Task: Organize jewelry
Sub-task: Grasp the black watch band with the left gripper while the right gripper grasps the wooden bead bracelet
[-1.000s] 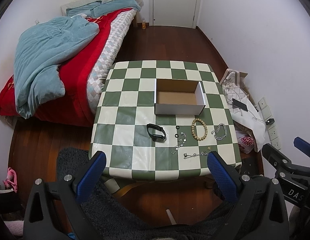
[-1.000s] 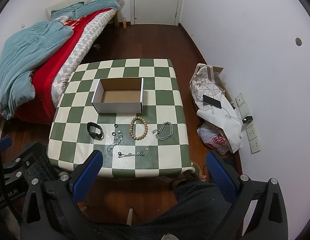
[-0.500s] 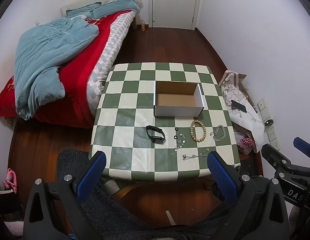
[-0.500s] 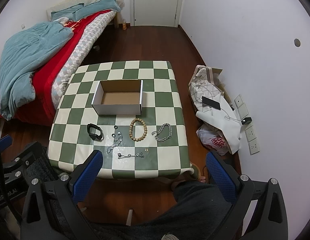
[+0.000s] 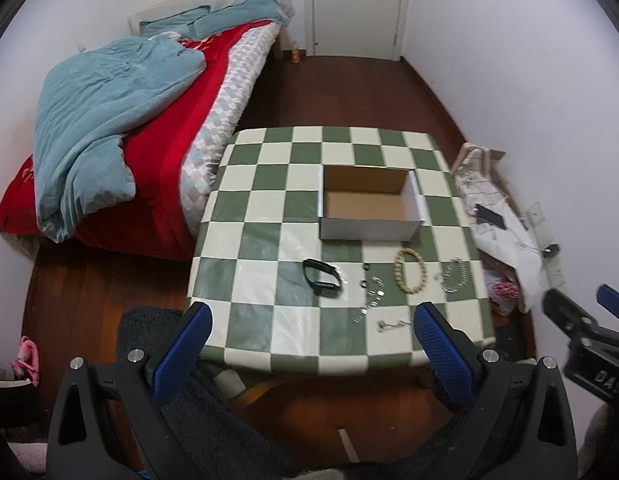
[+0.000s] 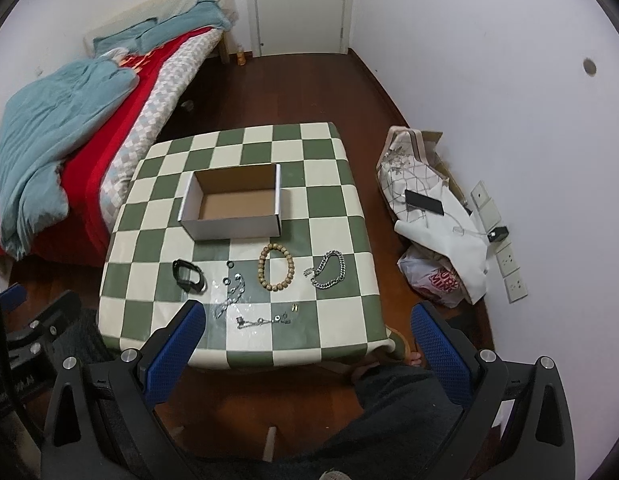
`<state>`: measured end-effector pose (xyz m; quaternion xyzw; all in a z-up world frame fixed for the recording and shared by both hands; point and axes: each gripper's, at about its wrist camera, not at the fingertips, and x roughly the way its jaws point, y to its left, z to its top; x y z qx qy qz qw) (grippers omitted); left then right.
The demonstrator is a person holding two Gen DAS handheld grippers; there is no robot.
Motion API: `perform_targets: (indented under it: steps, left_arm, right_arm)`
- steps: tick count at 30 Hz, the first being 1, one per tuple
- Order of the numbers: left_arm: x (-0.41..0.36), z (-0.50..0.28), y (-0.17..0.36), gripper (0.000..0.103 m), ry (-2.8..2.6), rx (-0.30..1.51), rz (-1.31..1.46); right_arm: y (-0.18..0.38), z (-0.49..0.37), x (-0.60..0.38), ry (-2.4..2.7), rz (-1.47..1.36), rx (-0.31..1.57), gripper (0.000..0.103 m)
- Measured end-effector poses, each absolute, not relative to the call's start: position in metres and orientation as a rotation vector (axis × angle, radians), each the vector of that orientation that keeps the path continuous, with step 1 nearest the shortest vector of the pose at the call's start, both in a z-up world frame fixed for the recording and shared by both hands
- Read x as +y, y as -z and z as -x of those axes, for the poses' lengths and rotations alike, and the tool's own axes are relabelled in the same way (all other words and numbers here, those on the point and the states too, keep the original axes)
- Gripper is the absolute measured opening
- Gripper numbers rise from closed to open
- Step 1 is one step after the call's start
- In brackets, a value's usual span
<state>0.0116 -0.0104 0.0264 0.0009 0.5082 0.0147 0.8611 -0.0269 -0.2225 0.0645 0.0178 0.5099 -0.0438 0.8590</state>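
An empty cardboard box [image 5: 369, 208] [image 6: 235, 208] stands on the green-and-white checkered table [image 5: 261, 240] [image 6: 329, 208]. In front of it lie a black band [image 5: 322, 276] [image 6: 188, 275], two small black rings [image 6: 228, 273], a wooden bead bracelet [image 5: 410, 276] [image 6: 276, 267], a silver chain bracelet [image 5: 453, 275] [image 6: 329, 270] and thin silver chains [image 5: 369, 304] [image 6: 261, 320]. My left gripper [image 5: 309, 344] and right gripper [image 6: 307, 340] are both open and empty, held high above the table's near edge.
A bed [image 5: 121, 128] with a teal blanket and red cover stands left of the table. Bags with a phone [image 6: 425, 200] lie on the floor to the right by the wall. A dark rug [image 5: 149, 324] lies at the near left. A door [image 6: 301, 4] is at the back.
Both grippers have drifted slightly; the table sits a little differently in each view. Nothing on the table has moved and both grippers stay open.
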Motion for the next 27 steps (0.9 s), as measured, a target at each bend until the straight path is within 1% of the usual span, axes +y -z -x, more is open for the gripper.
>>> perform_targets:
  steps: [4,8,16,20,21,23,24,25,26,27]
  left_arm:
    - [-0.008,-0.038,-0.004,0.103,-0.085,1.082,-0.028]
    - [0.001,-0.068,0.036,0.103,-0.145,1.124,-0.056]
    - [0.011,-0.113,0.121,0.103,-0.210,1.269,-0.082]
    - [0.017,-0.130,0.162,0.103,-0.227,1.360,-0.072]
    - [0.019,-0.134,0.170,0.103,-0.226,1.380,-0.059]
    - [0.021,-0.140,0.186,0.102,-0.219,1.416,-0.031]
    - [0.021,-0.143,0.193,0.101,-0.202,1.432,-0.013]
    - [0.022,-0.145,0.198,0.098,-0.191,1.443,0.003]
    - [0.023,-0.146,0.203,0.094,-0.185,1.450,0.017]
    - [0.023,-0.148,0.208,0.090,-0.178,1.462,0.030]
  right_arm:
    - [-0.033,0.007,-0.236,0.130,-0.079,1.100,0.103]
    - [0.005,-0.018,-0.249,0.174,-0.092,1.151,0.103]
    - [0.095,-0.055,-0.277,0.240,-0.159,1.270,0.102]
    - [0.130,-0.070,-0.276,0.226,-0.195,1.321,0.101]
    - [0.137,-0.072,-0.273,0.221,-0.194,1.328,0.099]
    - [0.153,-0.080,-0.263,0.194,-0.206,1.351,0.091]
    - [0.163,-0.086,-0.259,0.188,-0.210,1.363,0.086]
    - [0.171,-0.091,-0.256,0.180,-0.216,1.372,0.079]
    - [0.177,-0.096,-0.252,0.173,-0.223,1.382,0.075]
    - [0.186,-0.102,-0.249,0.169,-0.228,1.391,0.069]
